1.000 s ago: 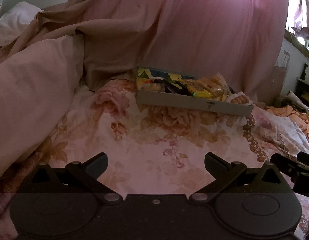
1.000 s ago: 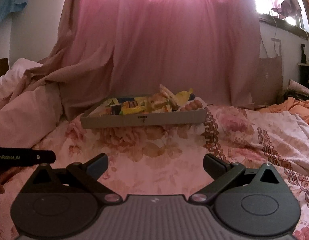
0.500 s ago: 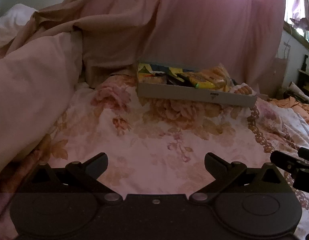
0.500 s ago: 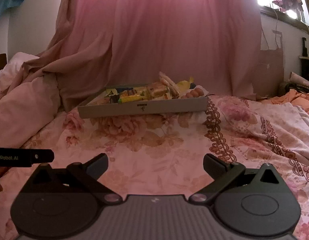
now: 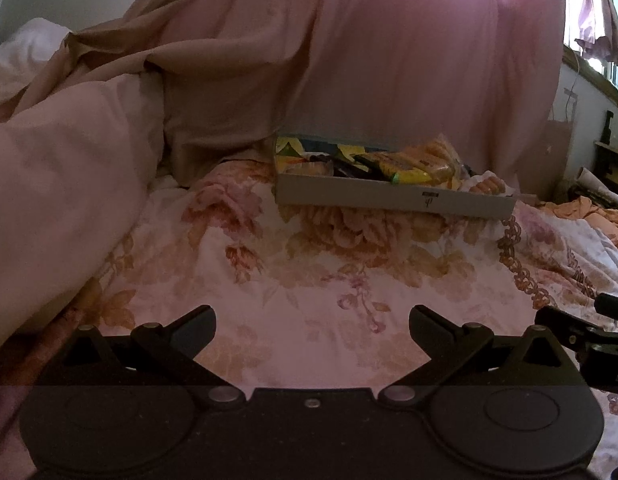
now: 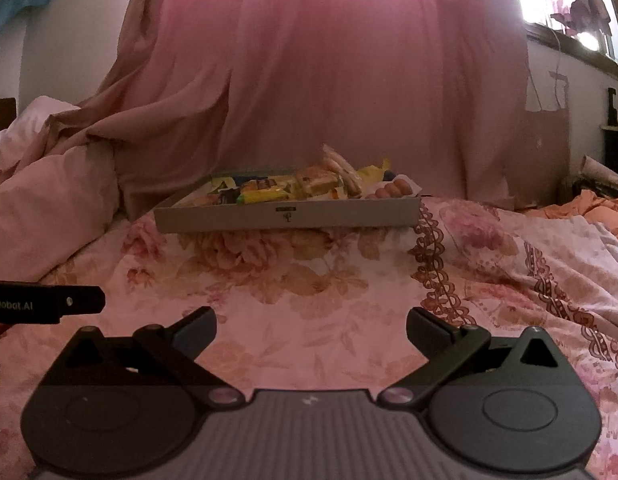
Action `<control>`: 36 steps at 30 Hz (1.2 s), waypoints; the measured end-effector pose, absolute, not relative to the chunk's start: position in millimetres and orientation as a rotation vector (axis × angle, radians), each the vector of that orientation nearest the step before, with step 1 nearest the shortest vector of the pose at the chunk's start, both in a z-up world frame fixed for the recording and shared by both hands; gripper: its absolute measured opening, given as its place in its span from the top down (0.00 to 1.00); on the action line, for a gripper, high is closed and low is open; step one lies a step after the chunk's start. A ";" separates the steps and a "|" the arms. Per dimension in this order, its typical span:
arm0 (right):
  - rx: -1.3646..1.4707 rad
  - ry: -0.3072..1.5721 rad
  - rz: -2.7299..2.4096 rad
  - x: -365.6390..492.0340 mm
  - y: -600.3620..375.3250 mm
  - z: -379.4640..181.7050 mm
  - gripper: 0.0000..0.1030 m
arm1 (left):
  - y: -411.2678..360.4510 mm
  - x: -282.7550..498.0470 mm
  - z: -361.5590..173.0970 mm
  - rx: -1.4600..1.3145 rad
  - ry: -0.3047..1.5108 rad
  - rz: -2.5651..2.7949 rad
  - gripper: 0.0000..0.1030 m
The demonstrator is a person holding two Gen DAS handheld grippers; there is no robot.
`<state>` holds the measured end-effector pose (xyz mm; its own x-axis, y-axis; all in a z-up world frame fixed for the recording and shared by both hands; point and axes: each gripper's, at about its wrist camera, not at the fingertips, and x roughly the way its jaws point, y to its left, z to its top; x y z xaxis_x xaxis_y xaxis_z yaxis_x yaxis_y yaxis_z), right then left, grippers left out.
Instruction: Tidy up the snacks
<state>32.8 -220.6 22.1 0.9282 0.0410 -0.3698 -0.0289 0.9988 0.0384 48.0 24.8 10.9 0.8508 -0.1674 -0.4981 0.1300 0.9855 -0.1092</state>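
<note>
A shallow grey cardboard box [image 5: 393, 198] [image 6: 287, 216] sits on the floral bedspread, far ahead of both grippers. It holds several packaged snacks: yellow wrappers [image 6: 265, 191], dark wrappers [image 5: 345, 166], clear bags of biscuits [image 6: 341, 170] and small sausages [image 6: 391, 190] at its right end. My left gripper [image 5: 312, 322] is open and empty, low over the bedspread. My right gripper [image 6: 311, 324] is open and empty, also well short of the box.
A pink curtain [image 6: 349, 72] hangs behind the box. A bunched pale duvet [image 5: 57, 184] lies at the left. Orange cloth [image 6: 597, 204] and a wall with a window are at the right. The other gripper's body shows at the view edges [image 6: 45, 304] [image 5: 589, 336].
Both grippers have moved forward and tilted down slightly toward the box, which looks nearer and higher in view. Both stay open and empty.
</note>
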 end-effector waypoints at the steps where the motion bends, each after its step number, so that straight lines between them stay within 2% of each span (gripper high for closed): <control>1: 0.029 0.377 0.037 32.9 -220.1 22.0 0.00 | 24.7 48.5 10.0 -0.072 0.532 -0.157 0.01; 36: 0.026 0.373 0.035 31.9 -219.7 20.8 0.00 | 21.3 47.8 8.8 -0.057 0.530 -0.165 0.01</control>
<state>31.9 -219.7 20.8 0.9305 0.0387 -0.3643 -0.0291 0.9991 0.0319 47.8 21.3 8.8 0.8498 -0.1715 -0.4984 0.1422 0.9851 -0.0965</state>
